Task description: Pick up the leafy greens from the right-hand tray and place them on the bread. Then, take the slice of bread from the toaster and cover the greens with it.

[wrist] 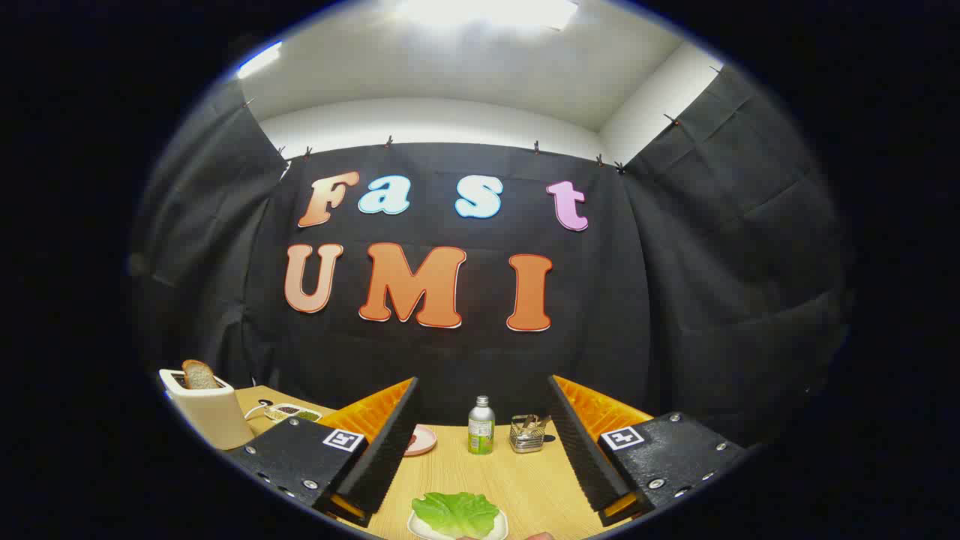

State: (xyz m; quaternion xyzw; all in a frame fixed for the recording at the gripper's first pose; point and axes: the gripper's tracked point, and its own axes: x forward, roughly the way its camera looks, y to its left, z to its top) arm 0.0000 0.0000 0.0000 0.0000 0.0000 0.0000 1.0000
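The leafy greens (pixel 456 513) lie on a small white tray (pixel 417 526) on the wooden table, low between my two fingers and close to me. My gripper (pixel 482 390) stands open and wide, held above the table, with nothing between its black pads. Off to the left a cream toaster (pixel 214 414) stands with a slice of bread (pixel 199 374) sticking up out of its slot. A pink plate (pixel 421 439) peeks out beside my left finger (pixel 390 442); what lies on it is hidden.
A small green-labelled bottle (pixel 481 427) and a metal wire holder (pixel 528 433) stand at the table's far edge beyond the fingers. A little dish of seasonings (pixel 294 412) sits next to the toaster. Black cloth walls close the booth behind.
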